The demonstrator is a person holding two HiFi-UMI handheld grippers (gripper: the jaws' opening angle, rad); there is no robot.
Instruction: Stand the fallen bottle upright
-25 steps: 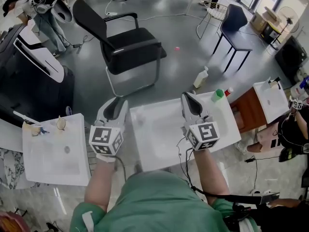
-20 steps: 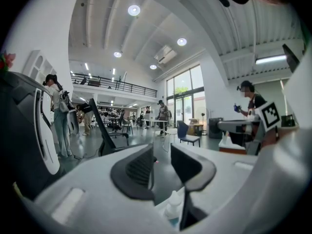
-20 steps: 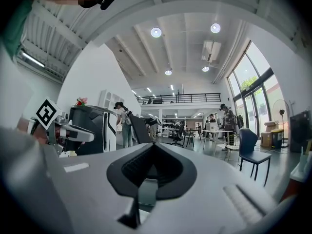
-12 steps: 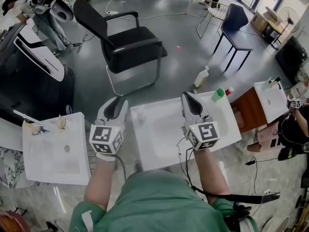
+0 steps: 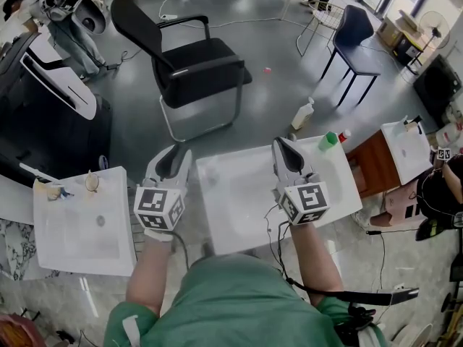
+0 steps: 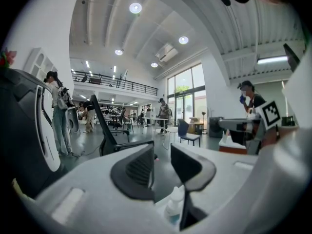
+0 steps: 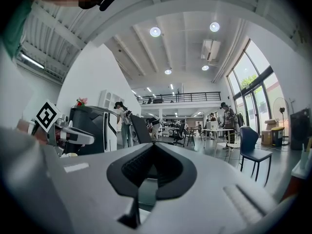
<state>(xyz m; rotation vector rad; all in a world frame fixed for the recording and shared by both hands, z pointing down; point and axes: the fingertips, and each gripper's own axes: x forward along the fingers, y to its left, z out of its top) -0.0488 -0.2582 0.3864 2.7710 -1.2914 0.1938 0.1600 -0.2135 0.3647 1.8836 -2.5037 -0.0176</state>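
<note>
In the head view a white pump bottle (image 5: 302,114) stands on the grey floor just beyond the white table (image 5: 239,201). A green-capped bottle (image 5: 328,142) and a red-capped one (image 5: 343,136) sit at the table's far right corner; I cannot tell whether they stand or lie. My left gripper (image 5: 171,163) hovers at the table's left edge, open with a narrow gap and nothing in it. Low between its jaws in the left gripper view (image 6: 161,167) shows a small white-capped bottle (image 6: 173,209). My right gripper (image 5: 284,150) (image 7: 152,147) is shut and empty over the table's right part.
A black office chair (image 5: 195,63) stands on the floor ahead and a blue chair (image 5: 354,31) at the far right. A second white table (image 5: 79,230) with small items is at the left. A brown cabinet (image 5: 370,161) and another white table (image 5: 405,147) are at the right.
Both grippers have kept their places and jaw states. Only the head view has shifted slightly.
</note>
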